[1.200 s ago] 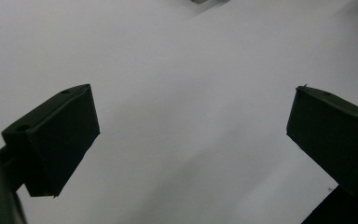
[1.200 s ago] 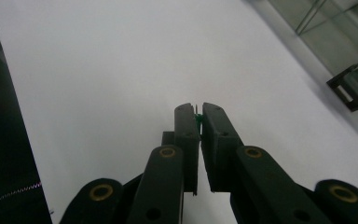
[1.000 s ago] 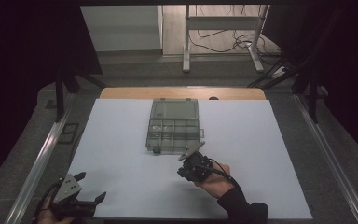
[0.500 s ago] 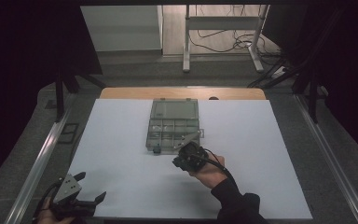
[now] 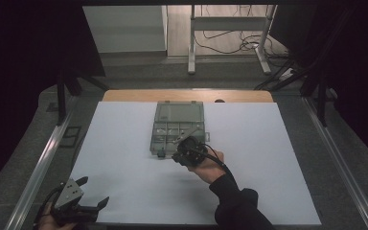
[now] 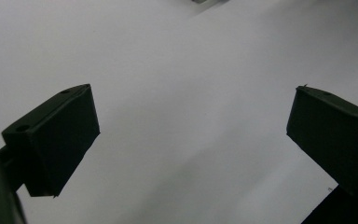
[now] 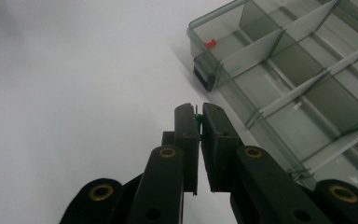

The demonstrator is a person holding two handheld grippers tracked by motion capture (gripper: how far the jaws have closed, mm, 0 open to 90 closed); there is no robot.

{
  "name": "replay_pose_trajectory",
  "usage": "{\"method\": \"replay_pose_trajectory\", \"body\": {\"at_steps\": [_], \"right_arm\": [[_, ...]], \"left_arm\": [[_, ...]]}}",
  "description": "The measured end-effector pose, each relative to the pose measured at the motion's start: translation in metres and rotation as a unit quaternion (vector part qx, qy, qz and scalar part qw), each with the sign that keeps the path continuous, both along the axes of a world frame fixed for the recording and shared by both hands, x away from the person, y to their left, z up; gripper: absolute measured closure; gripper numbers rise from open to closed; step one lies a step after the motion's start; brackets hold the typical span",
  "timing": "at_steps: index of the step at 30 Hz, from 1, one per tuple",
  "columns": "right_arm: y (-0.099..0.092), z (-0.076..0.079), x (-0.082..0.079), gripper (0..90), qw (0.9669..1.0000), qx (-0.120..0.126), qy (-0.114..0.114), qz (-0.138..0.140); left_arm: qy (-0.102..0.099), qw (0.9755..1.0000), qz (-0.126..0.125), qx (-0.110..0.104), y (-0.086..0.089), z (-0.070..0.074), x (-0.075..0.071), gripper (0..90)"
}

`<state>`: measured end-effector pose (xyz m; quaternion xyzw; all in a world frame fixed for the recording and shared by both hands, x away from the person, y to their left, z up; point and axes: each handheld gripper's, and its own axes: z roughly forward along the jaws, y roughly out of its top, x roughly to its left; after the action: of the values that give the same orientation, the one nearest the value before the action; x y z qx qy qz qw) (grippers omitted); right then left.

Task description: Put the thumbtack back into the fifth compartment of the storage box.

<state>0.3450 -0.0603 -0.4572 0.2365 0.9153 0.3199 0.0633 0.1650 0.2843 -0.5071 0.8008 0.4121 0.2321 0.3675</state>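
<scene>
Green pushpin [image 7: 196, 119], pinched between closed jaws of right gripper [image 7: 195, 112], carried from open white sheet [image 5: 124, 143] toward near edge of compartment box [image 7: 307, 84]; drop-off judged next. Red pushpin [image 7: 210, 44] already in corner cell. Left gripper [image 5: 88, 196] parked wide open at near-left corner.

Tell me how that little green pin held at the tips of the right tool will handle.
The green pin is tiny beside the right tool, so probably very light. Only the very tips pinch it, so it could easily twist or slip out. Its thin point and round-looking head suggest it would roll or bounce if dropped into the clear compartment box, where a red pin lies.
</scene>
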Motion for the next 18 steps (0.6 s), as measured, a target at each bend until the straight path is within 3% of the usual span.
{"method": "replay_pose_trajectory", "body": {"at_steps": [18], "right_arm": [[0.018, 0.001, 0.025, 85.1, 0.9999, 0.003, -0.009, -0.01]], "left_arm": [[0.001, 1.0, -0.001, -0.002, 0.001, 0.0, 0.0, 2.7]]}}
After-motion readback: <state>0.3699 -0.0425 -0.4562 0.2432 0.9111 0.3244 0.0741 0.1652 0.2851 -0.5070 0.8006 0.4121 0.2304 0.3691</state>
